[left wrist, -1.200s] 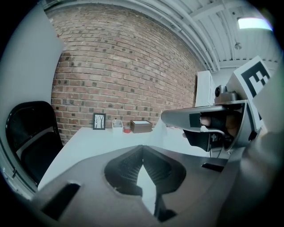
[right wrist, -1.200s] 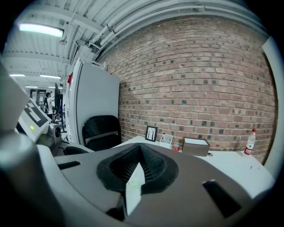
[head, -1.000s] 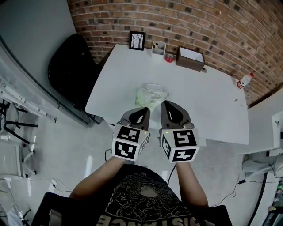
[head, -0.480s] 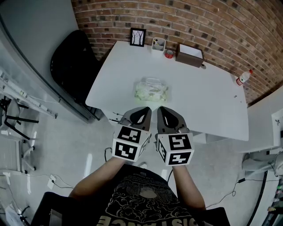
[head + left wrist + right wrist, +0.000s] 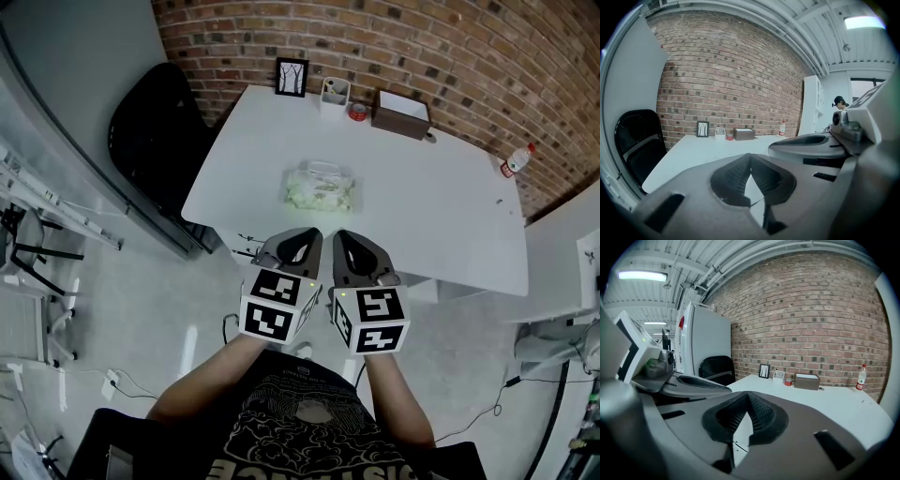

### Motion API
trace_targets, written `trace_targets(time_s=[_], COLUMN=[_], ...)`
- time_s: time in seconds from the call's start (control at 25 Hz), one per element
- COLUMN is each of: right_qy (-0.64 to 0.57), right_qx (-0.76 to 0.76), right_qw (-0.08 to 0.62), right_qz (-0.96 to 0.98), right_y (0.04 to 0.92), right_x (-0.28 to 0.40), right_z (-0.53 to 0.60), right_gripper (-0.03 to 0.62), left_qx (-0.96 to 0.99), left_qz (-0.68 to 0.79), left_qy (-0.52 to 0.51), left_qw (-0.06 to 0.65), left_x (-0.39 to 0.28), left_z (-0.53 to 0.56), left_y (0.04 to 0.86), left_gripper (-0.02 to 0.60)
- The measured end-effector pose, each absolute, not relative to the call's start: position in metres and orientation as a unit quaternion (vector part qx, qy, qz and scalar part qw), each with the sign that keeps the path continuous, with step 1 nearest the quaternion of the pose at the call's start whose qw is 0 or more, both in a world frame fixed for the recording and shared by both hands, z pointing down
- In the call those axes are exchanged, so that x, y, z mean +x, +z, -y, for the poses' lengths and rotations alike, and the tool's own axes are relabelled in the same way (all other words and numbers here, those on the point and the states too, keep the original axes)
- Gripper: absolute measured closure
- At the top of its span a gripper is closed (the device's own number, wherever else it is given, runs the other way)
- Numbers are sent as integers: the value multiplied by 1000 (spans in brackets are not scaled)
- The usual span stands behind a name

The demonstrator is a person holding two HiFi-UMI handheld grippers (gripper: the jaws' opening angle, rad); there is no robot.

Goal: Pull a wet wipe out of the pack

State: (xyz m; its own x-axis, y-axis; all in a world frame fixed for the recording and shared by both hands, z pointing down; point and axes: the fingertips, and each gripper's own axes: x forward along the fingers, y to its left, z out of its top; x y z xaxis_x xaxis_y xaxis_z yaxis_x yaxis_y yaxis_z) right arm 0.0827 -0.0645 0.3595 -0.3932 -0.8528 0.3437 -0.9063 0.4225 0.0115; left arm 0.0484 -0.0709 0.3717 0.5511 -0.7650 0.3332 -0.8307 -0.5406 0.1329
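The pack of wet wipes, pale green with a clear lid, lies near the front of the white table. Both grippers hover side by side in front of the table's near edge, short of the pack. My left gripper is shut with nothing in it, its jaws meeting at the tips. My right gripper is also shut and empty, its jaws touching. The pack is hidden behind the jaws in both gripper views.
At the table's far edge stand a framed picture, a white cup, a red tape roll and a brown box. A bottle stands at the right. A black chair sits left of the table.
Both grippers have drawn back from over the pack toward the person, now short of the table's edge. The pack has not moved on the table.
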Motion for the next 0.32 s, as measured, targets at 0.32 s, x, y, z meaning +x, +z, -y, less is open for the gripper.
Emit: trace_targets(time_s=[0.32], right_qy=[88], right_qx=[527], right_qw=[151], right_qz=[832], right_y=[359], right_x=[79], right_z=[64], right_gripper=[579], left_qx=[869], left_qz=[461], left_qy=[118], left_qw=[139], left_x=[45], left_z=[71], left_y=[372], left_gripper=[569])
